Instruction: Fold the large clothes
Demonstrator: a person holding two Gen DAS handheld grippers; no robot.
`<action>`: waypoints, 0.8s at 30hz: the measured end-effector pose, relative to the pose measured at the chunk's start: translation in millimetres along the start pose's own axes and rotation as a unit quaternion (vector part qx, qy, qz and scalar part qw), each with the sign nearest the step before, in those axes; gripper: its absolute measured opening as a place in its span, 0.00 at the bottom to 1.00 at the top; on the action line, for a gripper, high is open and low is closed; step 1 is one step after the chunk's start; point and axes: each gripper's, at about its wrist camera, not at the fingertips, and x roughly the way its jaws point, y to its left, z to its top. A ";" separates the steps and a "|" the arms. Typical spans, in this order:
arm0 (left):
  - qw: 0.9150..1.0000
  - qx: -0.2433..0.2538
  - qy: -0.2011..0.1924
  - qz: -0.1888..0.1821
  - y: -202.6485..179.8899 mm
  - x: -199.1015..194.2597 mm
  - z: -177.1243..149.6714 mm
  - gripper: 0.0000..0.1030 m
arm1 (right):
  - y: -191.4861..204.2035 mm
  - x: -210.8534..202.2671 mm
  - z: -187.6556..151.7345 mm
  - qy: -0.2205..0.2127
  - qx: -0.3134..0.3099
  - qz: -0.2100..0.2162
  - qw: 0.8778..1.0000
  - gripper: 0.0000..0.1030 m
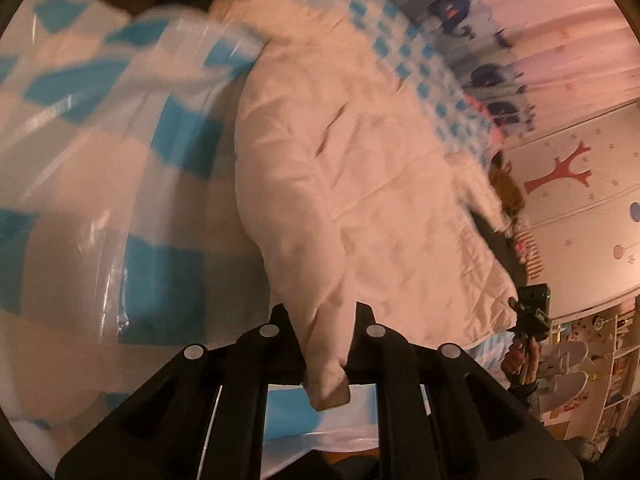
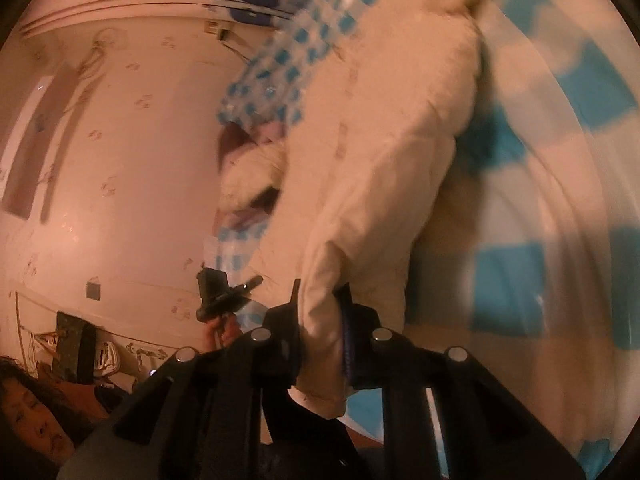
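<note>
A cream padded garment lies spread over a blue-and-white checked plastic sheet. My left gripper is shut on a corner of that garment, and the pinched end hangs down between its black fingers. In the right wrist view the same cream garment runs up and away, lifted off the checked sheet. My right gripper is shut on another corner of it, with the fold poking out below the fingers. The other gripper, in a person's hand, shows small in each view.
A wall with tree and flower stickers stands at the right of the left view, with shelves below it. A patterned curtain hangs behind the sheet. A person's head sits low left in the right view, beside a pale papered wall.
</note>
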 end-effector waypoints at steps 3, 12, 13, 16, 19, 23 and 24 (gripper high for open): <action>0.999 0.018 -0.025 -0.025 -23.6 -31.5 7.1 0.09 | 25.7 -11.1 6.1 -0.019 -0.026 0.019 0.999 0.16; 0.995 0.096 0.001 -0.027 -79.0 -91.7 -39.3 0.11 | 67.2 -57.0 -50.2 -0.003 -0.075 0.019 0.997 0.16; 0.994 0.102 0.035 -0.011 -71.4 -87.3 -54.8 0.15 | 56.6 -58.0 -62.2 0.014 -0.068 0.004 0.998 0.16; 0.986 0.095 0.122 0.069 -31.1 -68.1 -87.6 0.44 | 15.4 -50.8 -88.1 0.067 -0.047 -0.097 0.992 0.21; 0.984 0.039 0.112 0.133 8.8 -82.1 -89.3 0.44 | -13.9 -63.1 -88.7 0.038 -0.024 -0.188 0.981 0.31; 0.993 0.060 -0.017 0.102 -17.3 -136.3 -64.6 0.50 | 26.0 -76.9 -67.6 -0.046 -0.090 -0.127 0.987 0.65; 0.993 0.084 -0.043 0.077 -35.6 -140.1 -58.1 0.59 | 36.3 -70.5 -60.8 -0.054 -0.111 -0.111 0.986 0.74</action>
